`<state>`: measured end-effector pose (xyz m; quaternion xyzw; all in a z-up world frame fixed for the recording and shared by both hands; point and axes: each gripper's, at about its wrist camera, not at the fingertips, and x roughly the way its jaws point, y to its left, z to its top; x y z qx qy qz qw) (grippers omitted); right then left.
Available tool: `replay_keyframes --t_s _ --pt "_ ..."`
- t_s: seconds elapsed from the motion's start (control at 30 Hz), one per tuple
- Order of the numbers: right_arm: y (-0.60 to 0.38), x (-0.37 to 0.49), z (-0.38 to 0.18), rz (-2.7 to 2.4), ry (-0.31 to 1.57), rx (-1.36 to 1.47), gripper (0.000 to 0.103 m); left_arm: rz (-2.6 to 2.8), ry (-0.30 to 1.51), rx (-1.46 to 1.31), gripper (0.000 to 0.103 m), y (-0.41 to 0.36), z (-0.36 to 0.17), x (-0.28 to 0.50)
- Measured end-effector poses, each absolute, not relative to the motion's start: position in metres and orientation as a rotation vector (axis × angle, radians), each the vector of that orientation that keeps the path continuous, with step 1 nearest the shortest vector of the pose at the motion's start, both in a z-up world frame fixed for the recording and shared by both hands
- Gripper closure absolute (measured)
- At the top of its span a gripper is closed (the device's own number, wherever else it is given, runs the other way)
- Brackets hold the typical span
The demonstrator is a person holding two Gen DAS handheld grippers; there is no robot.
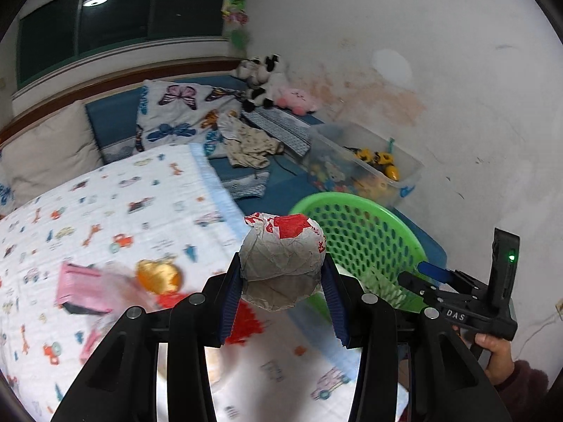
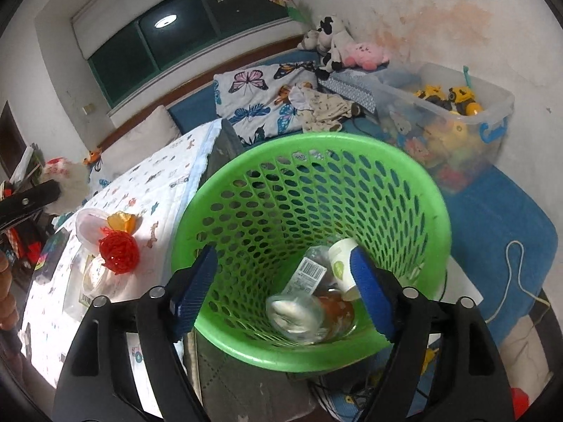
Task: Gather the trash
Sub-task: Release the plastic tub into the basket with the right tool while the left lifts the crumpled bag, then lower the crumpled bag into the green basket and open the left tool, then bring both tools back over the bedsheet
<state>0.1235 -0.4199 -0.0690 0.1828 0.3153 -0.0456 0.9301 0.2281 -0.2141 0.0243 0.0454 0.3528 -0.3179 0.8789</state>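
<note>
A crumpled grey paper ball with red print (image 1: 283, 263) sits pinched between the blue pads of the left claw (image 1: 281, 281), held above the patterned bed sheet (image 1: 105, 211), just left of the green perforated plastic basket (image 1: 355, 232). The right claw (image 2: 281, 288) hangs spread and empty over that basket (image 2: 404, 190), where a white paper cup (image 2: 339, 267) and a clear plastic container (image 2: 299, 316) lie at the bottom.
</note>
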Motion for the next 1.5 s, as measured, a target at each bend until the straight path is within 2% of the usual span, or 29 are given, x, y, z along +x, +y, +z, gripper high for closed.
replay_keyframes --t_s 0.63,0.8,0.9,1.0,1.5 --pt "-0.441 0.081 -0.069 -0.129 0.601 0.404 0.020 -0.722 0.875 0.239 0.058 -0.321 -0.032 0.234" --pt "-0.442 0.078 -0.074 -0.125 0.607 0.411 0.020 -0.723 0.885 0.248 0.046 -0.328 -0.039 0.234" --pt "-0.441 0.077 -0.074 -0.122 0.607 0.415 0.020 -0.725 0.881 0.241 0.035 -0.327 -0.039 0.233" --pt "-0.441 0.076 -0.074 -0.118 0.605 0.412 0.020 -0.708 0.868 0.240 0.031 -0.323 -0.036 0.230" --pt "-0.394 0.096 -0.054 -0.005 0.604 0.345 0.019 -0.535 0.793 0.143 0.024 -0.221 -0.013 0.215"
